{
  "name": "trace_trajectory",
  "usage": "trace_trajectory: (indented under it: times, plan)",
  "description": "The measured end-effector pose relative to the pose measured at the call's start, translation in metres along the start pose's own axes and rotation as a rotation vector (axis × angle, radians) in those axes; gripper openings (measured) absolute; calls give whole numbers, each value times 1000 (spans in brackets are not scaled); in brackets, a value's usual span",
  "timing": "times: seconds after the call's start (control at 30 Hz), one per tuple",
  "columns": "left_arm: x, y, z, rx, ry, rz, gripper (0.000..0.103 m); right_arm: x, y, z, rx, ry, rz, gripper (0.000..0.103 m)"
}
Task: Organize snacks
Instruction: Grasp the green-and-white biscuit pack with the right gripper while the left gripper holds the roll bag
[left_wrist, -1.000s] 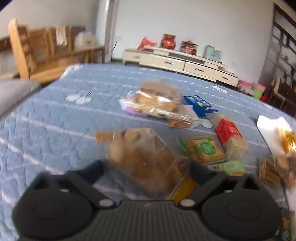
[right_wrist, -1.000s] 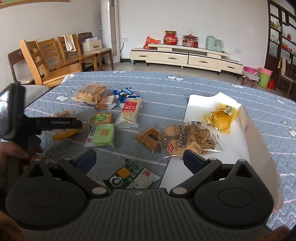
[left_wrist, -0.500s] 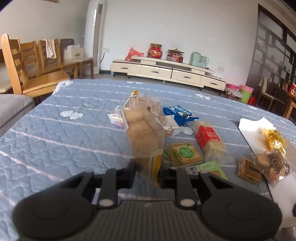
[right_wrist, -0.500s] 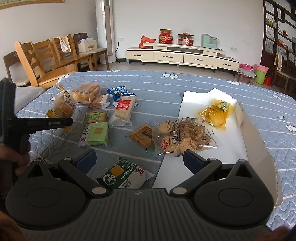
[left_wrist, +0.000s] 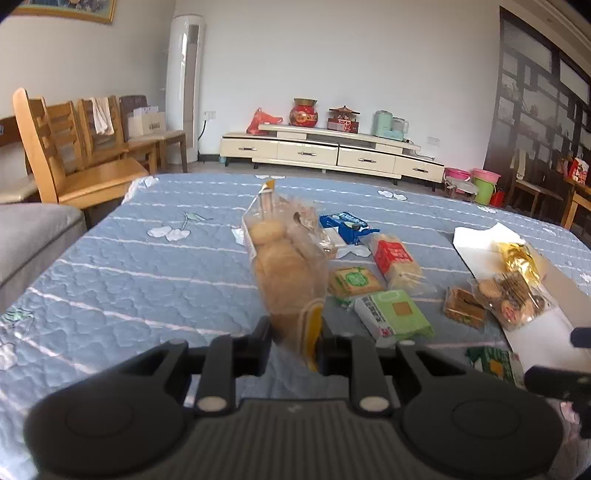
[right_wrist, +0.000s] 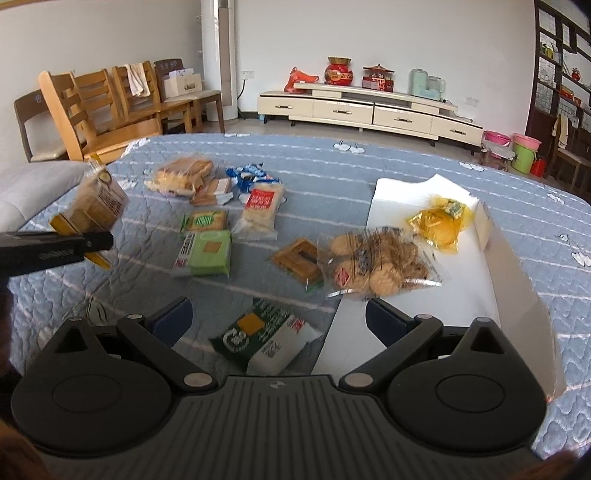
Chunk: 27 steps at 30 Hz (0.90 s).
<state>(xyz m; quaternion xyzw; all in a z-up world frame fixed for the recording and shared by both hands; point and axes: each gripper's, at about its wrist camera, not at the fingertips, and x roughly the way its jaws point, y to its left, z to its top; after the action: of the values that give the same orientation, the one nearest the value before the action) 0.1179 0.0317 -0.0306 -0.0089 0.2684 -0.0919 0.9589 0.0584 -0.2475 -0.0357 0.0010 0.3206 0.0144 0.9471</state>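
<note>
Our left tool (left_wrist: 294, 341) clamps the light, crinkly biscuit bag (left_wrist: 284, 266) by its sealed end, contents crumbly, while our right tool (right_wrist: 279, 317) gapes empty.

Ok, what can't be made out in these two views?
- Left gripper, shut on the cookie bag: the bag's lower end is hidden behind the fingers, left view.
- Cookie bag label: blurred, right view.
- Green-and-white packet: near end hidden by the open right gripper.
</note>
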Motion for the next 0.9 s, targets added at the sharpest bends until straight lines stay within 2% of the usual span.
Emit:
trace_trajectory:
  times: [0.4, 0.53, 0.57, 0.6, 0.67, 0.77, 0.9]
  plan:
    - [-14, 1, -2, -5, -15, -1, 21, 45, 3, -19, 62, 121, 21, 103]
    - [-12, -1, -3, -5, -12, -4, 21, 54, 11, -17, 57, 82, 1, 103]
    - [-13, -2, -4, -2, -13, -5, 21, 56, 12, -15, 59, 72, -12, 101]
    - [-14, -3, -4, -1, -14, -6, 21, 58, 12, -12, 66, 74, -8, 78]
    - [-15, -4, -3, -1, -15, -9, 21, 61, 13, -10, 64, 67, -25, 68]
    - [-17, -6, -3, 3, -18, -12, 21, 57, 14, -11, 69, 59, -22, 64]
    - [-23, -9, -1, 4, -28, -14, 21, 42, 15, -8, 61, 30, -17, 63]
